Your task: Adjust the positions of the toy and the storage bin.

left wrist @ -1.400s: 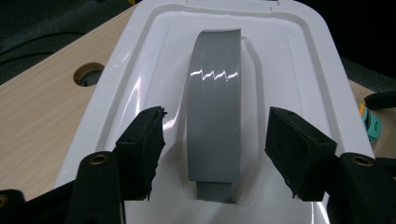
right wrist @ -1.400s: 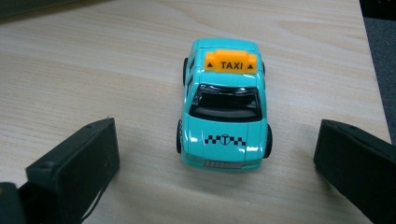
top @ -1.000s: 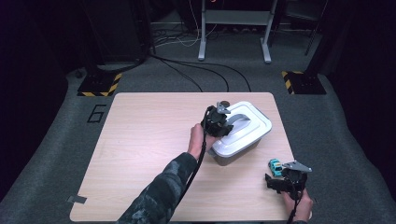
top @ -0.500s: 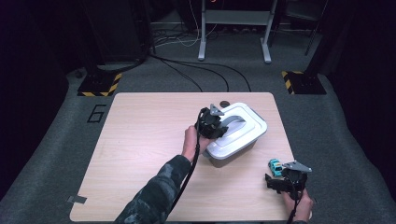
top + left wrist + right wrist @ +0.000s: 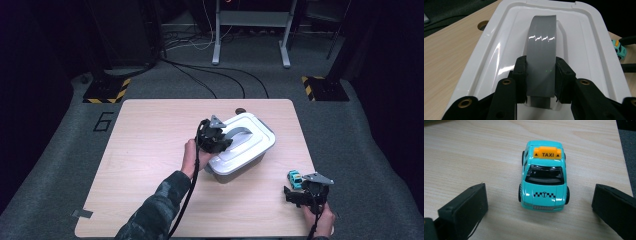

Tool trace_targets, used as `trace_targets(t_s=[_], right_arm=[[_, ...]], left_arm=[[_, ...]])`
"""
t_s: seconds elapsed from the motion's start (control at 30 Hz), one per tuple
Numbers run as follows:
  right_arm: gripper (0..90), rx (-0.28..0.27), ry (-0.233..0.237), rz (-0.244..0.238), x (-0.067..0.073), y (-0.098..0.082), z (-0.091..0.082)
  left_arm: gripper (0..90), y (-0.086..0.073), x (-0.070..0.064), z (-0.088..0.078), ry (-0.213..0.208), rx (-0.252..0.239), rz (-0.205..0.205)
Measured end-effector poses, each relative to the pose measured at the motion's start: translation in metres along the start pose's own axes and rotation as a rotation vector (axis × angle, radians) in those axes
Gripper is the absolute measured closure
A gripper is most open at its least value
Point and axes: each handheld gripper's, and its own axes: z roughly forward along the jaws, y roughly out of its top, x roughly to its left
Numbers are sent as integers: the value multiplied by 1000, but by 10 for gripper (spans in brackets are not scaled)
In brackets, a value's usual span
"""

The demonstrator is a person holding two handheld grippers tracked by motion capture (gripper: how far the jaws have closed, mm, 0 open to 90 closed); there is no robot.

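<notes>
A: What is the left gripper (image 5: 216, 137) doing right now?

B: It is clamping the grey handle (image 5: 541, 53) of the white lid (image 5: 499, 50). In the left gripper view both pads are pressing the handle's sides, near its closer end, and the rest of the strap is arching away ahead of the jaws.

A: Is the lid coming off the storage box (image 5: 240, 165)?

B: Judging by the high view, it is still sitting over the box, skewed a little, so I am reading the lift as only beginning. I cannot tell whether the far rim is seated.

A: And the right gripper (image 5: 304, 194)?

B: It is waiting with its jaws spread wide. The toy taxi (image 5: 544, 176) is standing on the wooden table (image 5: 145, 140) just ahead of them, centred in the gap, its bonnet pointing back toward the gripper, and neither pad is touching it.

A: So what is done and what is left?

B: The handle is secured and the taxi is lined up. What is remaining, I am guessing, is raising the lid clear, closing on the taxi, carrying it leftward to the box and dropping it in. The box is lying well to the left of the right gripper, and the taxi between them.
</notes>
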Motion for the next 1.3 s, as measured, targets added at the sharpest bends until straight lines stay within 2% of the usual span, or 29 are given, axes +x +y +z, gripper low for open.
trace_targets(t_s=[0.4, 0.63, 0.97, 1.3], right_arm=[[0, 0, 0, 1, 0, 0, 0], [0, 1, 0, 1, 0, 0, 0], [0, 1, -1, 1, 0, 0, 0], [0, 1, -1, 2, 0, 0, 0]], left_arm=[[673, -19, 6, -23, 1, -4, -11], [673, -29, 4, -36, 9, -4, -26], [673, -39, -3, -47, 15, -7, -57], [673, -45, -16, -56, 19, 3, -94]])
